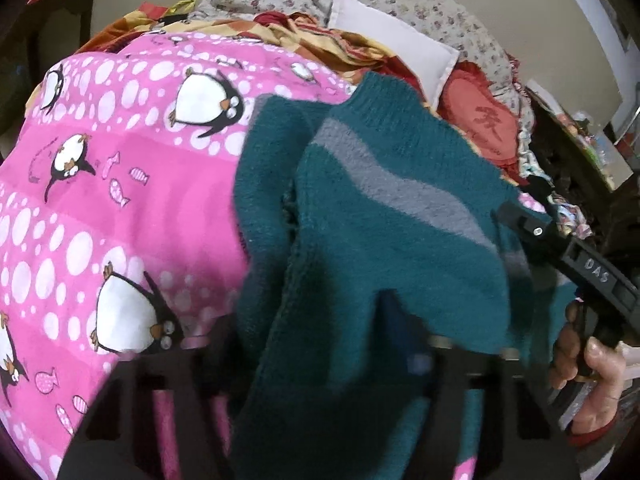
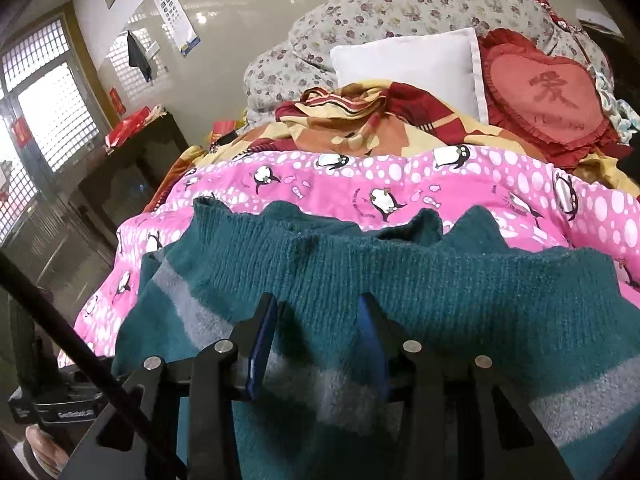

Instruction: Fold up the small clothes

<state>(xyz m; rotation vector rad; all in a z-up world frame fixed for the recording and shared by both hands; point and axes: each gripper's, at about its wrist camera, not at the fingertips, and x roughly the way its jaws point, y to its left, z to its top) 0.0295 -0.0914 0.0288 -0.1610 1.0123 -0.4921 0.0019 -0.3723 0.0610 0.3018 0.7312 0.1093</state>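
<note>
A teal knit sweater (image 1: 380, 240) with a grey stripe lies bunched on a pink penguin blanket (image 1: 140, 200). In the left wrist view the knit drapes over my left gripper (image 1: 332, 320) and hides most of its fingers. A fold runs down between them, and the gripper is shut on it. In the right wrist view the ribbed hem of the sweater (image 2: 440, 280) sits between the blue pads (image 2: 260, 344) of my right gripper (image 2: 316, 320), which is shut on that fold. The right gripper (image 1: 516, 216) also shows at the sweater's right edge, held by a hand (image 1: 592, 372).
The pink blanket (image 2: 360, 184) covers the bed. Behind it lie a crumpled red and yellow cover (image 2: 360, 120), a white pillow (image 2: 408, 64), a red heart cushion (image 2: 548, 96) and a floral quilt (image 2: 400, 4). A dark cabinet (image 2: 132, 176) stands left of the bed.
</note>
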